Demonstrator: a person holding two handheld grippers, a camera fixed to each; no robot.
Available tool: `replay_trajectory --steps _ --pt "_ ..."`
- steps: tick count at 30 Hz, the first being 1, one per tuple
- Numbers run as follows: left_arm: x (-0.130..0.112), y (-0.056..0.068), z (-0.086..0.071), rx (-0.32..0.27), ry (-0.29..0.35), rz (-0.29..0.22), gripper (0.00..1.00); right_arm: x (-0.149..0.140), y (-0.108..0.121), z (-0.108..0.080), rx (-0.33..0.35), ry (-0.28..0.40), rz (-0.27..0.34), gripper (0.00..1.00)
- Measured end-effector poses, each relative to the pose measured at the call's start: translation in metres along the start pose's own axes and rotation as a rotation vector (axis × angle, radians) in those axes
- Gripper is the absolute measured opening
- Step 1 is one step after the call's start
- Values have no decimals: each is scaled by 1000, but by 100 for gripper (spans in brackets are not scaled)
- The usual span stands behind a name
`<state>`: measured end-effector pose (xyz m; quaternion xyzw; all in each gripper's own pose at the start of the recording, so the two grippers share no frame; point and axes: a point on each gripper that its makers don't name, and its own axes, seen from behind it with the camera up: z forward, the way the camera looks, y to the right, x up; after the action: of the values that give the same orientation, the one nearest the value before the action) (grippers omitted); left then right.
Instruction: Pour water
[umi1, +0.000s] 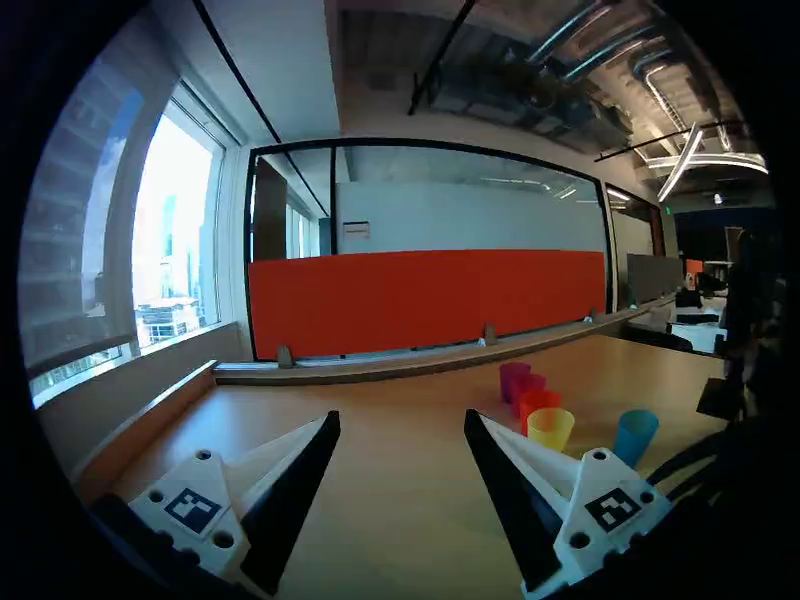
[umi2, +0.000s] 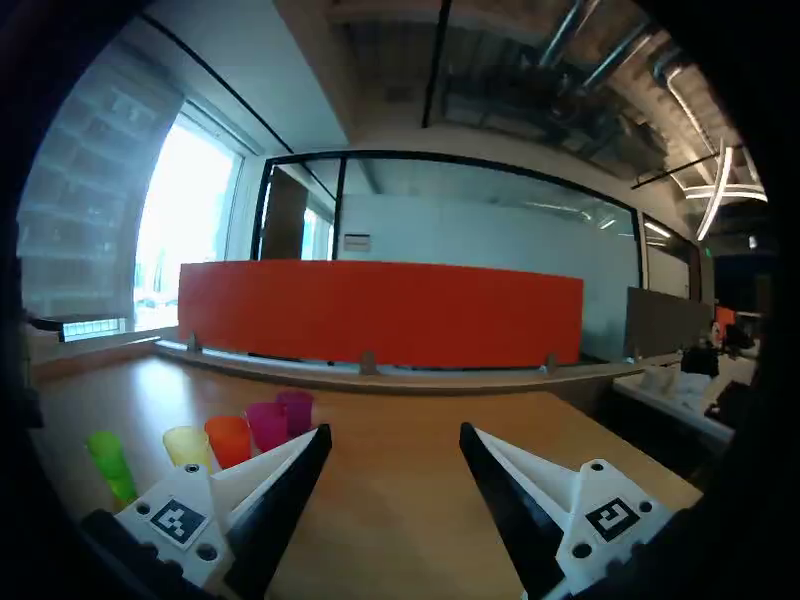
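A row of small plastic cups stands on the wooden table (umi1: 400, 470). In the left gripper view they sit to the right of my open left gripper (umi1: 402, 428): a magenta cup (umi1: 514, 379), a red cup (umi1: 539, 404), a yellow cup (umi1: 550, 428) and a blue cup (umi1: 635, 435). Through the right gripper view the same line lies to the left of my open right gripper (umi2: 394, 438): a green cup (umi2: 110, 464), the yellow cup (umi2: 186, 445), an orange-red cup (umi2: 229, 439) and magenta cups (umi2: 268, 422). Both grippers hover above the table, holding nothing.
An orange divider panel (umi1: 420, 295) runs along the table's far edge. Bright windows (umi1: 170, 250) are on the left. Dark cables and other desks (umi1: 700, 320) lie to the right, and the table's right edge (umi2: 640, 450) drops off near another desk.
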<state>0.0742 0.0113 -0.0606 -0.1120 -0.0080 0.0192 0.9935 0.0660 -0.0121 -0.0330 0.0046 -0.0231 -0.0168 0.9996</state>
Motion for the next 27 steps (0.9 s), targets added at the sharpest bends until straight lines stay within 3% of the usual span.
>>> replay_trajectory --steps 9,27 --pt "5 -14 3 60 36 -28 92 14 6 7 -22 70 75 100" --pt "-9 -27 24 125 78 -38 92 1 4 6 -48 79 23 99"
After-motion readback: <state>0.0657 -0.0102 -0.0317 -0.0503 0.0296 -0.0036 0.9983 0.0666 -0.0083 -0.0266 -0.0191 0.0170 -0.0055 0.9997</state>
